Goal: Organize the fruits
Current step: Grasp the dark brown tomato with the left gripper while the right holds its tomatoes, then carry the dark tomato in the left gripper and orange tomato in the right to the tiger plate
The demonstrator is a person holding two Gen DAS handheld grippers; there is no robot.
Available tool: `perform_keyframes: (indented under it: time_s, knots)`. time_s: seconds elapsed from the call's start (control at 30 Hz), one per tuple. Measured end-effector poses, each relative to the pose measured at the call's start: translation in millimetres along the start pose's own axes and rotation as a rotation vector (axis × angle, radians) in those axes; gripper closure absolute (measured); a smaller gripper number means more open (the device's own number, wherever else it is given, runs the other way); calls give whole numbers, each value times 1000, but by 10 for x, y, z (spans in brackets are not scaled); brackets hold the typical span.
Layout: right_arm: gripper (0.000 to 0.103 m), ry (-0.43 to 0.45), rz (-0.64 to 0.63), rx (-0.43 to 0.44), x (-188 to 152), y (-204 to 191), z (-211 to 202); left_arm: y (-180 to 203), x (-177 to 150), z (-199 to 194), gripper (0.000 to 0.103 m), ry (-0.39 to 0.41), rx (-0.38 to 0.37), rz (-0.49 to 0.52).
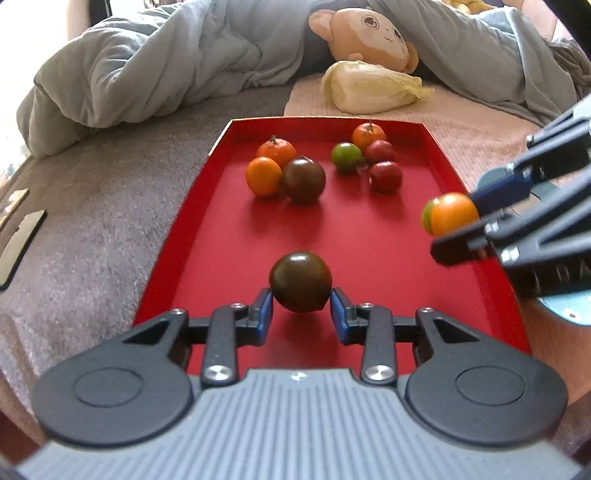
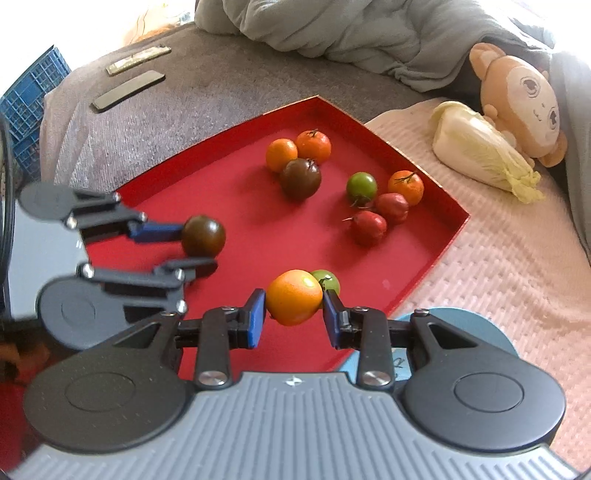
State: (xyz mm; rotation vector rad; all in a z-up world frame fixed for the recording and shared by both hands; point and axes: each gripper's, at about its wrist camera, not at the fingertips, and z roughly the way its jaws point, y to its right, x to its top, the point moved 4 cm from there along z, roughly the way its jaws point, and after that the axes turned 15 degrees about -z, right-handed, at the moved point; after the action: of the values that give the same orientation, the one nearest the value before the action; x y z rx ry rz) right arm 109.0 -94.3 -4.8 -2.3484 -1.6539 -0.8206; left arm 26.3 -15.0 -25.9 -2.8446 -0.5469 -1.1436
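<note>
My left gripper (image 1: 301,308) is clamped on a dark brown tomato (image 1: 300,281), blue pads pressed to both its flanks; the fruit hangs above the red tray (image 1: 207,236) floor with its shadow underneath, at about 6 o'clock on the tray in the left wrist view. My right gripper (image 2: 294,314) is closed on an orange fruit (image 2: 293,297), pads on either side; a green tomato (image 2: 327,281) sits just behind it, touching or nearly so, I cannot tell which. In the left view this pair shows at 3 o'clock, near the tray's right wall. Loose fruit on the tray, left view: at 11 o'clock a cluster of a stemmed tangerine (image 1: 277,151), a smooth orange fruit (image 1: 263,176) and a second dark tomato (image 1: 304,180), all touching. At 1 o'clock a second cluster: another tangerine (image 1: 368,135), a green tomato (image 1: 346,157) and two small red fruits (image 1: 385,176), packed close. Beyond the tray, at 12 o'clock, a napa cabbage (image 1: 369,88) lies on a pink blanket (image 1: 461,125) against a plush monkey (image 1: 369,33). Grey duvet (image 1: 147,66) behind.
</note>
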Motion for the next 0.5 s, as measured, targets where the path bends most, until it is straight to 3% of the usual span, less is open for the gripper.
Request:
perform_keyframes:
  time_s: [0.5]
  knots:
    - [64,38,20,-10,-152,70,-269,203,-137,-155,66,-4,22,-25]
